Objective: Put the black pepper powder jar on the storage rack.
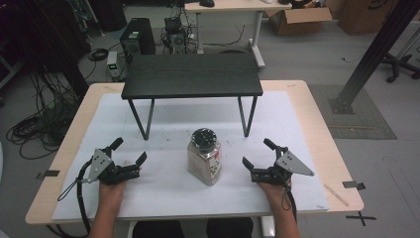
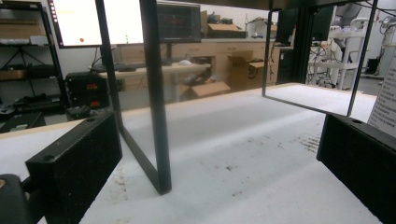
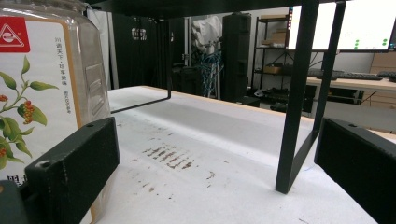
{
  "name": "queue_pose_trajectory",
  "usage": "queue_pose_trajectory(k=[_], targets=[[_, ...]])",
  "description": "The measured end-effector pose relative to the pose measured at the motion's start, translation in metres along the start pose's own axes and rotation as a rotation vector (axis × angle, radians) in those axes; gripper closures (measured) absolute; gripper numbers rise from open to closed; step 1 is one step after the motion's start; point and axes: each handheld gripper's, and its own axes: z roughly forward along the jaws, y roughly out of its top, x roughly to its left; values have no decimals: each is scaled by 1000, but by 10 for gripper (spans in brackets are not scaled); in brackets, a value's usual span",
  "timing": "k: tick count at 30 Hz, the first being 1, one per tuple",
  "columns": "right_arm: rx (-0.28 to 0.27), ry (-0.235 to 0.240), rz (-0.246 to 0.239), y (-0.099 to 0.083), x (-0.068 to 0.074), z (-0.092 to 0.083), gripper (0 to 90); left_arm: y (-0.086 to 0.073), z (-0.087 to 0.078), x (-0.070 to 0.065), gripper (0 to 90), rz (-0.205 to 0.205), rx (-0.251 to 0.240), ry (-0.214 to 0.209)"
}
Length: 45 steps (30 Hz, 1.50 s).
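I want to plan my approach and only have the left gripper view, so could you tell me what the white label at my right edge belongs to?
Observer: It belongs to a clear jar with a dark lid, standing on the white mat between the two grippers.
Operator: Thank you. Is the right gripper touching it?
Observer: No, the right gripper sits apart from the jar, jaws open.
Operator: And what do these black legs carry?
Observer: A small black table, standing beyond the jar.

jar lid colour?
Black, on the jar lid atop the clear jar; best seen in the high view.
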Motion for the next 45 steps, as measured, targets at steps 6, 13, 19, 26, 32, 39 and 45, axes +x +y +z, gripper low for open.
queue_pose_trajectory(k=[6, 13, 19, 26, 32, 39, 45], targets=[[1, 0, 2, 0, 0, 0, 0, 0, 0, 0, 5, -4, 0, 0], [0, -1, 11, 0, -1, 0, 0, 0, 0, 0, 5, -3, 1, 1], [3, -1, 19, 0, -2, 1, 0, 0, 0, 0, 5, -3, 0, 0], [12, 19, 54, 4, 0, 0, 0, 0, 0, 0, 5, -4, 0, 0], [-12, 53, 63, 14, 10, -1, 0, 0, 0, 0, 5, -3, 0, -1], [-26, 101, 79, 27, 20, 1, 0, 0, 0, 0, 5, -3, 0, 0], [-17, 129, 79, 37, 28, 5, 0, 0, 0, 0, 5, -3, 1, 0]])
